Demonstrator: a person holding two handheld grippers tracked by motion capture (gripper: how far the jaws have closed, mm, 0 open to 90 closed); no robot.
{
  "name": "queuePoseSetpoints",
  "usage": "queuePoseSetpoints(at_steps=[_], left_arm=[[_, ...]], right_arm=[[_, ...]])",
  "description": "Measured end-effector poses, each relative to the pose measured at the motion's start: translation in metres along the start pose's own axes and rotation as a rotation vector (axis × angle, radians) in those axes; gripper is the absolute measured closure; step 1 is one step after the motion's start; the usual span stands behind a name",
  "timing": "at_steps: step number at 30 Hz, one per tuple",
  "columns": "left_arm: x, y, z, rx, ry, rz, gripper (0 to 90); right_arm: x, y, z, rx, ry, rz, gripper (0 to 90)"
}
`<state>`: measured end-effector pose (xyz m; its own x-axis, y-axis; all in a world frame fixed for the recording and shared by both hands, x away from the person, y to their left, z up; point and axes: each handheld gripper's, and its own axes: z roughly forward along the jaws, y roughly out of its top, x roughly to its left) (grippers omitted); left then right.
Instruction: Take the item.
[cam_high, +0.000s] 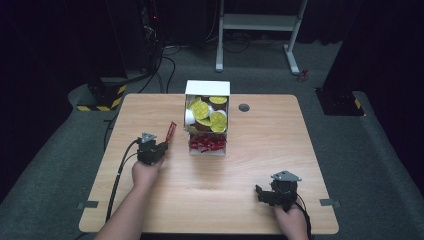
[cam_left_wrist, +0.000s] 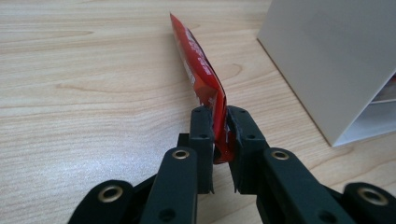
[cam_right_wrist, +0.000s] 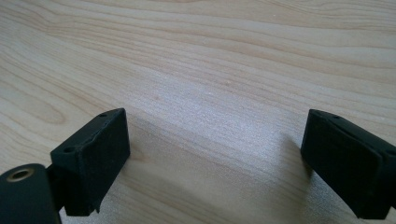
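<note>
A: Item: red sachet, clamped in the left tongs, at nine o'clock of the white box. Step?

B: Carrying. Next: place it on the worktop. Right tongs wide, empty.

I see the red sachet, a slim glossy packet with small white print, standing on edge and tilted, its lower end pinched between my left gripper jaws. It rises over the table left of centre, just beside the white box.
</note>
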<state>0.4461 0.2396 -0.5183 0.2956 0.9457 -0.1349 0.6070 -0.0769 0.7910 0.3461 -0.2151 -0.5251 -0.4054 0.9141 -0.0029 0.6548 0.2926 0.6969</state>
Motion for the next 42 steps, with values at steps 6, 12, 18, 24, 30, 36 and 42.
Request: queuePoseSetpoints(at_steps=[6, 12, 18, 24, 30, 36, 42], left_arm=[[-0.001, -0.001, 0.002, 0.011, 0.005, -0.003, 76.0], [-0.001, 0.0, 0.001, 0.01, -0.001, -0.012, 71.6], [-0.002, 0.002, -0.001, 0.003, 0.0, -0.014, 66.2], [-0.002, 0.003, -0.004, -0.006, -0.001, -0.006, 65.6], [-0.004, 0.005, -0.011, -0.015, 0.0, 0.026, 63.6], [-0.003, 0.006, -0.016, -0.006, -0.015, 0.029, 59.4], [-0.002, 0.011, -0.028, -0.03, -0.02, 0.029, 51.8]], right_arm=[[0.0, 0.0, 0.0, 0.003, 0.0, -0.002, 8.0], [0.0, 0.0, 0.0, 0.003, 0.0, -0.001, 8.0], [0.0, 0.0, -0.001, 0.003, 0.003, -0.004, 8.0], [0.0, 0.0, 0.0, 0.001, 0.005, -0.011, 8.0], [0.0, 0.0, 0.0, 0.001, 0.005, -0.011, 8.0], [0.0, 0.0, 0.0, 0.001, 0.005, -0.011, 7.9], [0.0, 0.0, 0.0, 0.001, 0.005, -0.012, 7.9]])
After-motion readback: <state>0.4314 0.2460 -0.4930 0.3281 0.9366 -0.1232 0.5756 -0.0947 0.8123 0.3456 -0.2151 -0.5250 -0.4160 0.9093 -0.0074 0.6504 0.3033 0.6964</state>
